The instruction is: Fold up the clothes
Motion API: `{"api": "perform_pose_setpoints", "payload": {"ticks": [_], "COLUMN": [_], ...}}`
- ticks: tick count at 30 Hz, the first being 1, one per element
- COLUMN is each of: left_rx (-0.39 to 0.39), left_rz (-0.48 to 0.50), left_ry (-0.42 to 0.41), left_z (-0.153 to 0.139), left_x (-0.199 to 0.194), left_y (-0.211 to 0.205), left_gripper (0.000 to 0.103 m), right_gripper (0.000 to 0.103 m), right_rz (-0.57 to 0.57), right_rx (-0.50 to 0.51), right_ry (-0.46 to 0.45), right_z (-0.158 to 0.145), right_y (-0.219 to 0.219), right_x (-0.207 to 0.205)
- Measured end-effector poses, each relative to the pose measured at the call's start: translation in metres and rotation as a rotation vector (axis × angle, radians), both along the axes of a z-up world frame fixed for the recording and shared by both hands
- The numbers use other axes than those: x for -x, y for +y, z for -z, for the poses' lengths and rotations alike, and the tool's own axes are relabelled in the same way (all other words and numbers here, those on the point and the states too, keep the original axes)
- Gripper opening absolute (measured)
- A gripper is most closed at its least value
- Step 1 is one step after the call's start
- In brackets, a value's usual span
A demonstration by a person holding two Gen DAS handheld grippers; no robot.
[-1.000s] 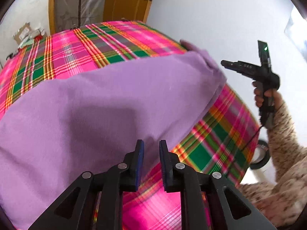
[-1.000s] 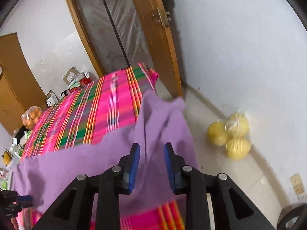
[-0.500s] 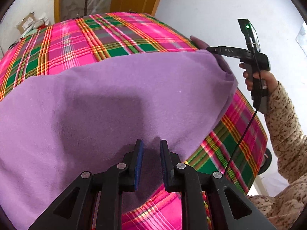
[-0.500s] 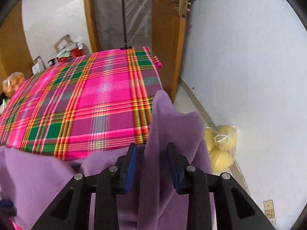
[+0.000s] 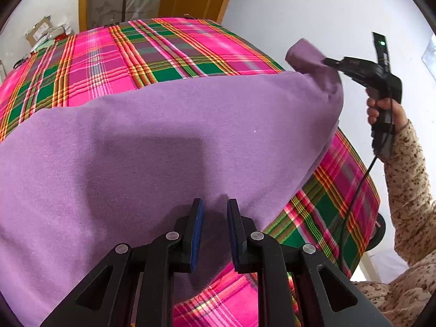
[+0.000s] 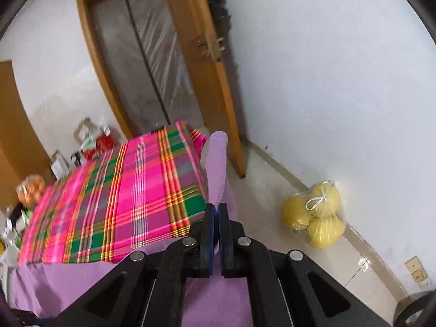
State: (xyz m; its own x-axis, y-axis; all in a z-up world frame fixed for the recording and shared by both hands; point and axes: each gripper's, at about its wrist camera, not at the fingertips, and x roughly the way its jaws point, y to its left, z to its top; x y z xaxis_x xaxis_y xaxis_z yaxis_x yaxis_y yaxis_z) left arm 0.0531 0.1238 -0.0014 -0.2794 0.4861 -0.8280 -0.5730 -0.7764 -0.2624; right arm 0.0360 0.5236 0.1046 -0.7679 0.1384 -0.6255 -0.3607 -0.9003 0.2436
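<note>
A large purple cloth [image 5: 152,147] lies spread over a table with a pink and green plaid cover [image 5: 152,49]. My left gripper [image 5: 214,209] is open, its fingers on either side of a small ridge at the cloth's near edge. My right gripper [image 6: 216,209] is shut on the cloth's far right corner [image 6: 218,163], which stands up beyond the fingers. In the left wrist view the right gripper [image 5: 327,61] holds that corner [image 5: 310,54] lifted above the table's right edge.
A wooden door [image 6: 207,81] and white wall stand behind the table. A bag of yellow fruit [image 6: 316,215] lies on the floor by the wall at right. Boxes and clutter [image 6: 87,141] sit beyond the table's far left. A dark round object [image 5: 380,231] lies below the table's right edge.
My right gripper closed on the cloth's right corner and lifted it up off the table edge. My left gripper moved forward so its open fingers straddle the cloth's near edge.
</note>
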Motion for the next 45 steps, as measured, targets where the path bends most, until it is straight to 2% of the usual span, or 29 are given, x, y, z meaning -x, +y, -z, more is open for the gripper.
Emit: {"api": "perform_pose_setpoints", "payload": {"ticks": [4,12,16,20,23,25,28,31,34,41,45], "left_rx": [-0.005,0.002,0.002,-0.003,-0.008,-0.011,-0.016,-0.015,-0.019,-0.026,-0.034], "left_rz": [0.004,0.013,0.012,0.011,0.011,0.010,0.010,0.002,-0.008,-0.052,-0.131], "left_ry": [-0.004,-0.007,-0.004,-0.006,-0.011,-0.014,-0.019,-0.020,-0.019,-0.012,0.007], "left_z": [0.000,-0.002,-0.004,-0.004,-0.003,-0.002,-0.001,-0.001,-0.002,-0.003,-0.009], "left_x": [-0.002,-0.006,-0.007,-0.008,-0.008,-0.008,-0.008,-0.007,-0.007,-0.006,-0.006], "left_y": [0.003,0.005,0.005,0.005,0.004,0.004,0.004,0.001,-0.002,-0.017,-0.047], "left_gripper": [0.018,0.018,0.018,0.018,0.018,0.018,0.018,0.018,0.018,0.018,0.018], "right_gripper": [0.003,0.002,0.002,0.002,0.002,0.002,0.002,0.002,0.003,0.005,0.006], "right_rz": [0.052,0.135,0.143,0.135,0.146,0.168,0.201,0.223,0.229,0.299,0.238], "right_rx": [0.064,0.187,0.223,0.196,0.188,0.186,0.253,0.318,0.359,0.233,0.088], "right_ry": [0.031,-0.015,0.010,0.067,0.079,0.057,-0.029,-0.067,-0.090,-0.172,-0.090], "right_z": [0.008,0.057,0.055,0.035,0.032,0.042,0.074,0.094,0.099,0.085,0.053], "right_y": [0.023,0.047,0.049,0.048,0.046,0.047,0.057,0.063,0.068,0.062,0.029], "right_x": [-0.021,-0.040,-0.047,-0.058,-0.063,-0.068,-0.067,-0.066,-0.064,-0.067,-0.063]}}
